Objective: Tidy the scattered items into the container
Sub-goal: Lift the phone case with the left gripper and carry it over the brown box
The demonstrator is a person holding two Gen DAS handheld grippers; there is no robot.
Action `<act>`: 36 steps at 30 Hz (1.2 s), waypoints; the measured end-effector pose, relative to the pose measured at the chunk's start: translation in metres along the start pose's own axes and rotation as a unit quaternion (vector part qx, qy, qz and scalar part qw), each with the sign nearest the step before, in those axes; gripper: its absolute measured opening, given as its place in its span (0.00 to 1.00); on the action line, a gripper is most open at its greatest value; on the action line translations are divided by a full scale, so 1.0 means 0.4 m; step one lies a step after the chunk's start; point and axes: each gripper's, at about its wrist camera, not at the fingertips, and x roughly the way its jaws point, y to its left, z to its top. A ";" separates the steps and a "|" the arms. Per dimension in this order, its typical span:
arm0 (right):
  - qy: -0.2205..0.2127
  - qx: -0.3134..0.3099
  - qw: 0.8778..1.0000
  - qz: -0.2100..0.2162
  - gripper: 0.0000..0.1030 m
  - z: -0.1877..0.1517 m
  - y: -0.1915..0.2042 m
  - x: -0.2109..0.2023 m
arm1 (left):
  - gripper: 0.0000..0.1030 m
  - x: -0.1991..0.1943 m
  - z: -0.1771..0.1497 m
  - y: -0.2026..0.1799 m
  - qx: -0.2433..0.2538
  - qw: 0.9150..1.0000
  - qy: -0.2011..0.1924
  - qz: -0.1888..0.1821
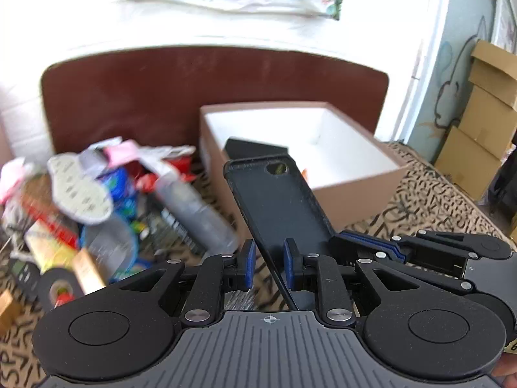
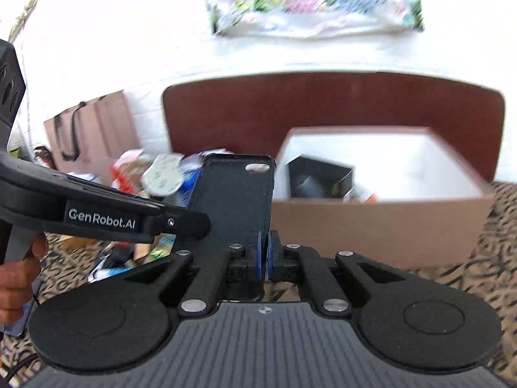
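right tongs (image 2: 264,255) pinched on the phone case (image 2: 234,194) edge | left tongs (image 1: 269,263) loose around the same case, not squeezing | case points long-way at the box (image 2: 381,226) ahead, slightly right | right nearer | surface: patterned cloth

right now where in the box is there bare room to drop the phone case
The box is mostly bare: its white floor is free toward the right wall and back. The front left corner is crowded by a black carton. The pile left of the box leaves no room.
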 end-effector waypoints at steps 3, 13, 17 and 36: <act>-0.011 -0.004 1.000 -0.021 0.04 0.028 -0.034 0.001 | 0.18 0.025 0.040 -0.030 0.010 1.000 -0.007 -0.013; -0.033 0.001 0.997 -0.065 0.04 0.109 -0.170 0.043 | 0.18 0.117 0.169 -0.112 0.040 0.998 -0.027 -0.038; -0.030 0.000 0.996 -0.081 0.04 0.136 -0.226 0.077 | 0.18 0.166 0.212 -0.138 0.051 0.997 -0.032 -0.051; 0.037 0.026 0.990 -0.136 0.04 0.141 -0.451 0.278 | 0.18 0.530 0.299 -0.183 0.042 0.995 0.050 -0.081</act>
